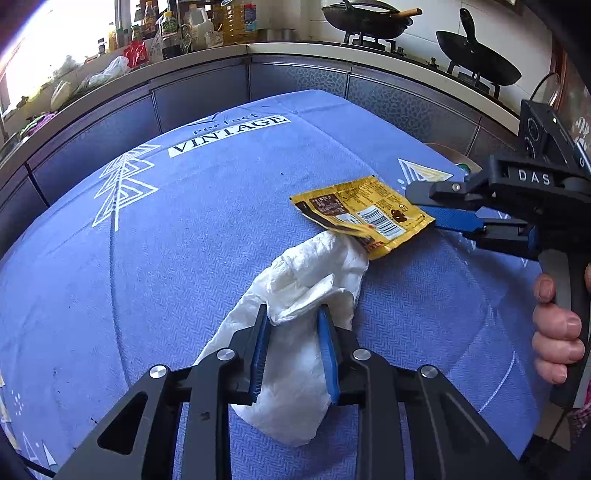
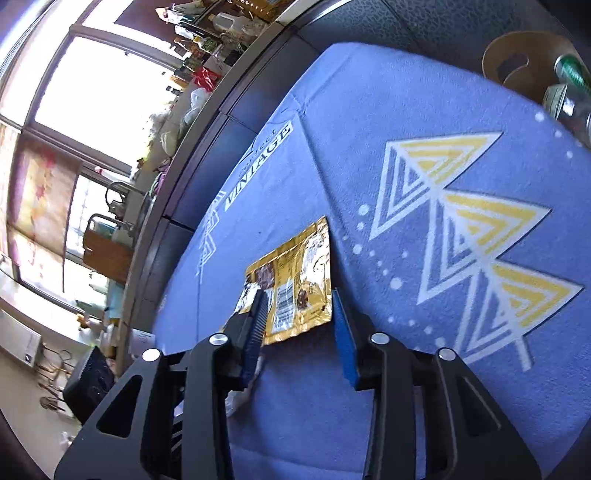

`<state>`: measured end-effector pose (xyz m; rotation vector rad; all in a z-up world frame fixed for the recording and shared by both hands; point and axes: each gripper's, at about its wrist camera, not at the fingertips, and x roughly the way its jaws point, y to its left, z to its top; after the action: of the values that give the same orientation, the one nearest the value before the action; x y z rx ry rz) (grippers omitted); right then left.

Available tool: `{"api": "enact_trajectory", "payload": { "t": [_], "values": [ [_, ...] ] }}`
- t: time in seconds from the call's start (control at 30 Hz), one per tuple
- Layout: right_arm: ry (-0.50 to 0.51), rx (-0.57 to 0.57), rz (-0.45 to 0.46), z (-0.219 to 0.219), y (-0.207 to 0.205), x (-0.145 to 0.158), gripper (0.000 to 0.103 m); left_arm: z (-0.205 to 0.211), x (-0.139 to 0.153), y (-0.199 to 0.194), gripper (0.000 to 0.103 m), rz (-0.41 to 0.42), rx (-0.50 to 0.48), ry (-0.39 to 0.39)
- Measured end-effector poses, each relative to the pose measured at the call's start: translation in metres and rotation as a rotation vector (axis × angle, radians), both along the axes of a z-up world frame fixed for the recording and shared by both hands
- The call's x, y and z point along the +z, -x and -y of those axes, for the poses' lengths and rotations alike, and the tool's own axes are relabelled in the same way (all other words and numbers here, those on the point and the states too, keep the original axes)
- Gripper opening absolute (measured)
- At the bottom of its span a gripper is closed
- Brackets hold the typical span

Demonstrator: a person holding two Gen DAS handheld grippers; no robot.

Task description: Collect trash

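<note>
A crumpled white plastic bag point(image 1: 306, 295) lies on the blue patterned tablecloth point(image 1: 166, 258). My left gripper point(image 1: 293, 314) is shut on the white bag, its blue pads pressing a fold of it. A yellow snack wrapper point(image 1: 364, 214) lies flat beside the bag's far end, one corner overlapping it. My right gripper point(image 1: 428, 210) comes in from the right, open, its jaws on either side of the wrapper's right edge. In the right wrist view the wrapper point(image 2: 295, 284) lies between the open blue pads of the right gripper point(image 2: 299, 299).
A brown paper bag point(image 2: 524, 59) with a green can point(image 2: 574, 72) and other trash stands at the table's far right edge. A kitchen counter with bottles point(image 1: 192, 26) and two black woks point(image 1: 369, 18) runs behind the table.
</note>
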<state>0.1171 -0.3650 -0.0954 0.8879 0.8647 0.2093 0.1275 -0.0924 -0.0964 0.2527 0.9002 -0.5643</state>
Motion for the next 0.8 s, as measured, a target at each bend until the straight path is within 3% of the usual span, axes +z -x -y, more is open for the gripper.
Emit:
{"api": "enact_trajectory", "payload": {
  "t": [0.07, 0.1, 0.17, 0.27, 0.4, 0.6, 0.7, 0.8],
  "values": [
    [-0.015, 0.010, 0.000, -0.005, -0.002, -0.002, 0.028, -0.005, 0.001, -0.005, 0.020, -0.032, 0.013, 0.032],
    [-0.008, 0.014, 0.002, -0.009, -0.002, -0.002, 0.012, -0.008, 0.001, -0.007, 0.018, -0.046, 0.019, 0.048],
    [0.004, 0.014, 0.013, -0.013, -0.002, 0.000, 0.002, -0.012, 0.001, -0.009, 0.015, -0.064, 0.033, 0.068],
    [0.067, -0.006, 0.051, -0.018, 0.003, 0.014, 0.001, -0.016, 0.001, -0.009, 0.006, -0.098, 0.039, 0.097],
    [0.125, -0.054, 0.119, -0.012, 0.022, 0.037, 0.001, -0.025, 0.014, -0.004, 0.005, -0.089, 0.044, 0.140],
    [0.108, -0.129, 0.145, 0.020, 0.052, 0.043, 0.001, -0.026, 0.044, 0.002, 0.005, -0.089, 0.023, 0.225],
    [0.110, -0.148, 0.098, 0.035, 0.059, 0.031, 0.002, -0.006, 0.058, 0.006, 0.005, -0.049, -0.010, 0.206],
    [0.074, -0.179, 0.112, 0.054, 0.074, 0.028, 0.001, 0.023, 0.060, 0.006, 0.005, -0.051, -0.061, 0.179]
  ]
}}
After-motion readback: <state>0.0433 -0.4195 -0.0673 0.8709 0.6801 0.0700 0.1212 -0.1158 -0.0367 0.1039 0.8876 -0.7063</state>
